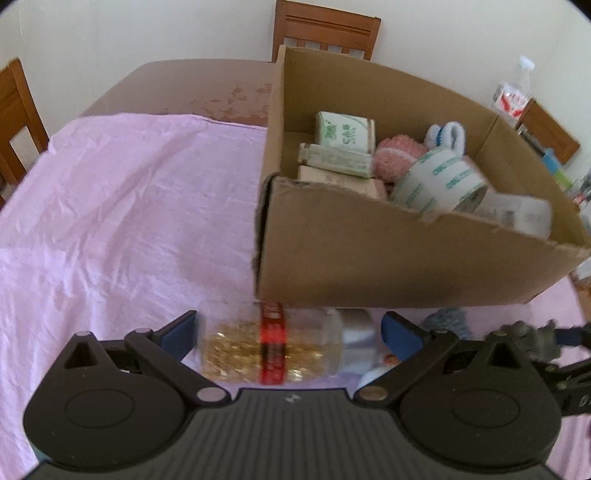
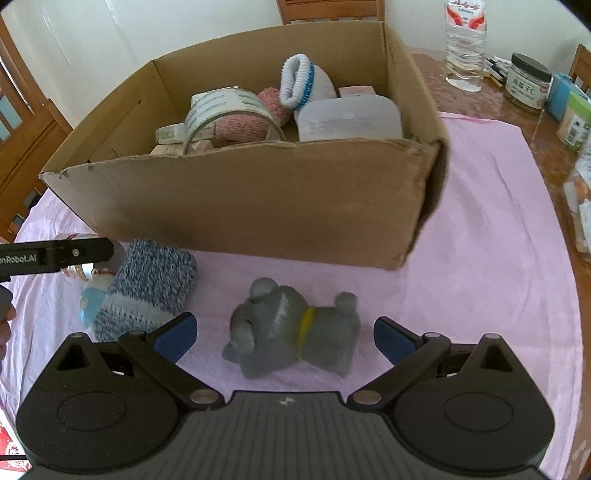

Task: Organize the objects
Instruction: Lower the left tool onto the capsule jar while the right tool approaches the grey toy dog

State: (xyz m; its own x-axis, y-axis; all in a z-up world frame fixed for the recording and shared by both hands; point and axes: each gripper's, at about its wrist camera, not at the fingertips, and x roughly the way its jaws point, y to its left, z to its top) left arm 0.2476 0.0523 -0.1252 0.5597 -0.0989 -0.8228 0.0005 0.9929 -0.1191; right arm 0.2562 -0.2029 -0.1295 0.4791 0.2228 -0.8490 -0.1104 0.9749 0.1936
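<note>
In the left wrist view, a clear jar point(image 1: 269, 347) of gold pins with a red label and white lid lies on its side on the pink cloth. My left gripper point(image 1: 290, 332) is open and straddles it lengthwise. In the right wrist view, my right gripper point(image 2: 284, 334) is open around a grey toy dog point(image 2: 291, 328) with a yellow collar, lying on its side. A blue knit sock point(image 2: 147, 284) lies left of the dog. Behind them stands an open cardboard box point(image 2: 258, 206) holding a tape roll point(image 2: 229, 107), socks, small cartons and a plastic container.
The pink cloth point(image 1: 129, 203) covers a brown table. A water bottle point(image 2: 465, 44), a black-lidded jar point(image 2: 528, 81) and other packages stand at the far right. Wooden chairs point(image 1: 325, 29) ring the table. The box point(image 1: 369, 266) stands close ahead of both grippers.
</note>
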